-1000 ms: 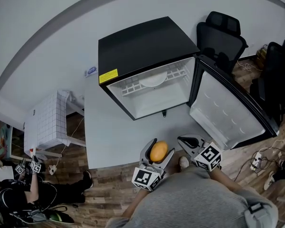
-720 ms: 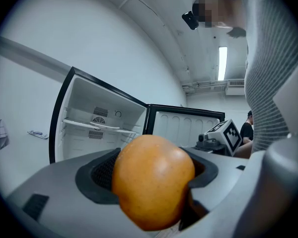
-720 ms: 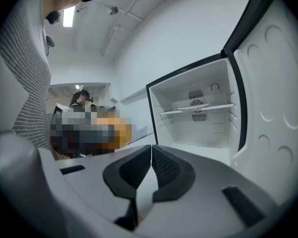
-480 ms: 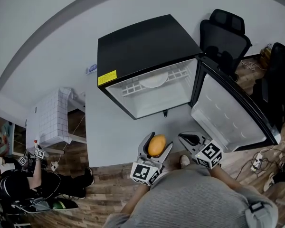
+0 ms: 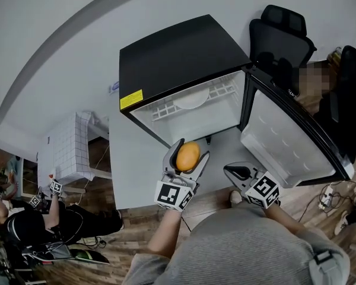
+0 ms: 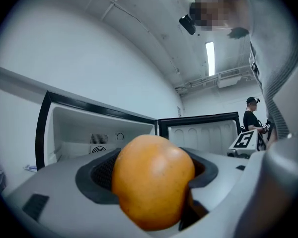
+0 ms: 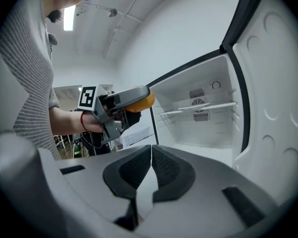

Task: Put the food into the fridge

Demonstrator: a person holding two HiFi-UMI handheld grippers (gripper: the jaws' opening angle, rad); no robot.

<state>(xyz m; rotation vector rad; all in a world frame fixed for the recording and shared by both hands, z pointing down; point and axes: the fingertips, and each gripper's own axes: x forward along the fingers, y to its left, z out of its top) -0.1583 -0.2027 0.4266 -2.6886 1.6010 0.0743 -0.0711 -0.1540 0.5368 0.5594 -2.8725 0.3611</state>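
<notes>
My left gripper (image 5: 186, 156) is shut on an orange fruit (image 5: 187, 155), which fills the left gripper view (image 6: 153, 181) between the dark pads. It hangs just in front of the open black fridge (image 5: 178, 64), near the lower lip of its white inside (image 5: 196, 123). A wire shelf (image 5: 193, 100) crosses the inside. In the right gripper view the fruit (image 7: 139, 101) shows at the fridge's left edge. My right gripper (image 5: 236, 172) is shut with nothing in it, low by the open door (image 5: 285, 141); its pads (image 7: 165, 168) touch.
The fridge stands on a grey tabletop (image 5: 136, 171). Black office chairs (image 5: 279, 37) stand behind the door. A white tiled box (image 5: 62, 153) is at the left, with a seated person (image 5: 24, 230) below it. Cables lie on the wooden floor (image 5: 332, 198).
My left gripper has carried the orange fruit up and towards the fridge opening. The right gripper has stayed where it was.
</notes>
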